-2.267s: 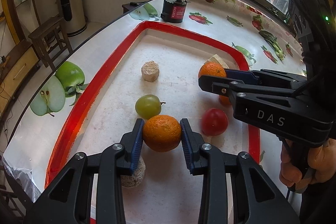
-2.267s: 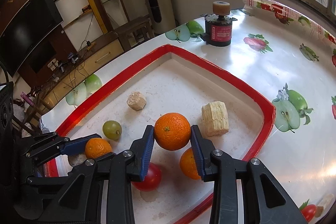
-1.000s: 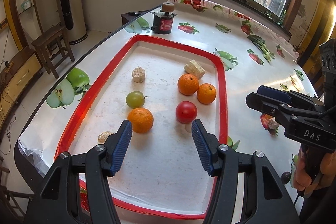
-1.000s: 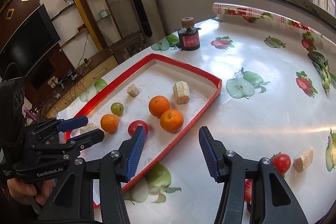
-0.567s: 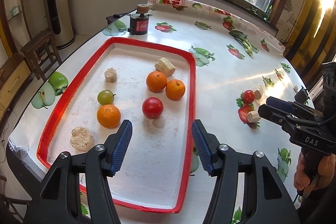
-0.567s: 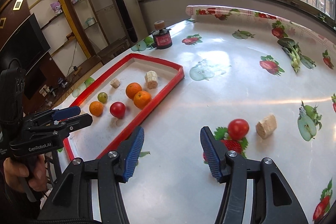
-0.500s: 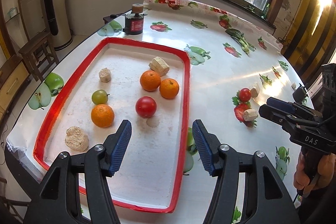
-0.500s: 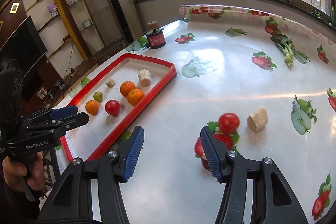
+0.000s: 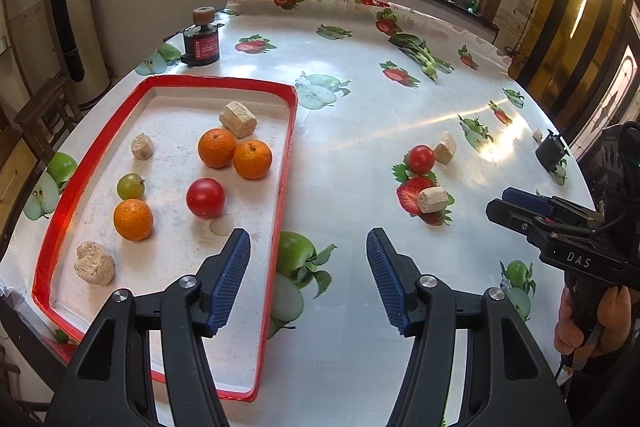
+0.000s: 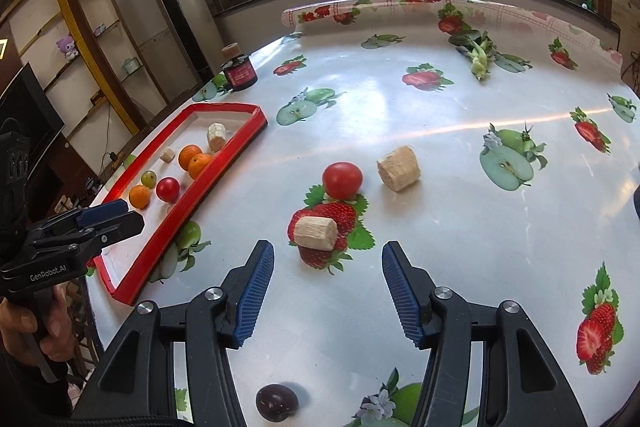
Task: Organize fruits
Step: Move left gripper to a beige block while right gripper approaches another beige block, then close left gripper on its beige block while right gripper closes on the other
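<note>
**Both hand-held grippers off the tray; loose pieces lie ahead of the right one**

Moved since the earlier frames: both hand-held grippers have released the oranges they clasped, drawn back from the red-rimmed rectangular tray [image 9: 286,163] and swung across the fruit-printed glossy surface [image 10: 440,131] toward its open part.

Item 1. Left hand-held gripper [image 9: 308,281]: jaws apart, nothing between them, poised over the tray's near right rim.

Item 2. Right hand-held gripper [image 10: 328,293]: jaws apart and empty; they have been widening slightly over the last second.

Item 3. Tray contents: three round oranges, one [image 9: 133,213] near the left rim and a touching pair [image 9: 235,153] toward the far right; a red tomato [image 9: 205,197]; a small green grape-like fruit [image 9: 130,186]; three pale beige cork-like chunks.

Item 4. Outside the tray: a smooth red round tomato [image 10: 342,180]; a pale beige cylindrical chunk [image 10: 316,233] lying on its side on a printed strawberry, long axis running roughly across the right wrist view; a second, larger beige chunk [image 10: 399,168] just right of the tomato; a dark purple round fruit [image 10: 277,403] at the near edge, under the right gripper's frame.

Relation governing the next move: the loose tomato and near chunk lie straight ahead of the right gripper, chunk nearer, tomato just behind it. From the left gripper they lie well apart, off to the right. The right hand is judged the better placed.
</note>
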Available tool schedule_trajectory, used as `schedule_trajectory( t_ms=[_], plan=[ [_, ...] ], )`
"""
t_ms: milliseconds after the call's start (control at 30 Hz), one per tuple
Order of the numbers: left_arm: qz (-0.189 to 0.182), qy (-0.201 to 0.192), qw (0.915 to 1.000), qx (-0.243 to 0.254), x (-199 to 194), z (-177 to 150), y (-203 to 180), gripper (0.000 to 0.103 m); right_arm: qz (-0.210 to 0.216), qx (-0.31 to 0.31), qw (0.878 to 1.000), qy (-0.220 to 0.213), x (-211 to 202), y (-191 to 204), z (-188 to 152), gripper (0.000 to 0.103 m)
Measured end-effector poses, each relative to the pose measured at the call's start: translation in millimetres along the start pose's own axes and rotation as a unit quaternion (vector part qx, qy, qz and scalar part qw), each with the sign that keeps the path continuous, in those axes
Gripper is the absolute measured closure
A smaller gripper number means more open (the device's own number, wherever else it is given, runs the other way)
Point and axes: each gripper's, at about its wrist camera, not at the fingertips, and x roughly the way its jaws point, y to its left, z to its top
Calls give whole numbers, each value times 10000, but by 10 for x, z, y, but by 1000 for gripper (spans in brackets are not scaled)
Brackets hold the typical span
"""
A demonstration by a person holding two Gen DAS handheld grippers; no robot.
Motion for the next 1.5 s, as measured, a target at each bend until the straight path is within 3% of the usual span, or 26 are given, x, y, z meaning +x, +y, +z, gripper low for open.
schedule_trajectory(
  t_ms=[600, 1167, 1367, 1400, 1467, 1500],
  plan=[
    [-437, 324, 9977, 413, 229, -21, -586, 44, -205, 310, 9993, 31, -107, -340, -156, 44],
    [-774, 710, 9930, 546, 785, 197, -1002, 44, -66, 88, 9996, 277, 488, -574, 350, 44],
    [-713, 772, 9928, 582, 983, 247, -1059, 44, 94, -85, 9992, 387, 726, -547, 494, 45],
    [-750, 810, 9921, 591, 1018, 251, -1067, 45, 115, -110, 9990, 412, 764, -535, 507, 45],
    [-815, 844, 9911, 627, 1083, 259, -1083, 59, 174, -151, 9987, 462, 838, -514, 527, 46],
    [-771, 779, 9917, 667, 1089, 265, -1087, 67, 174, -165, 9988, 420, 850, -511, 536, 51]
  ],
)
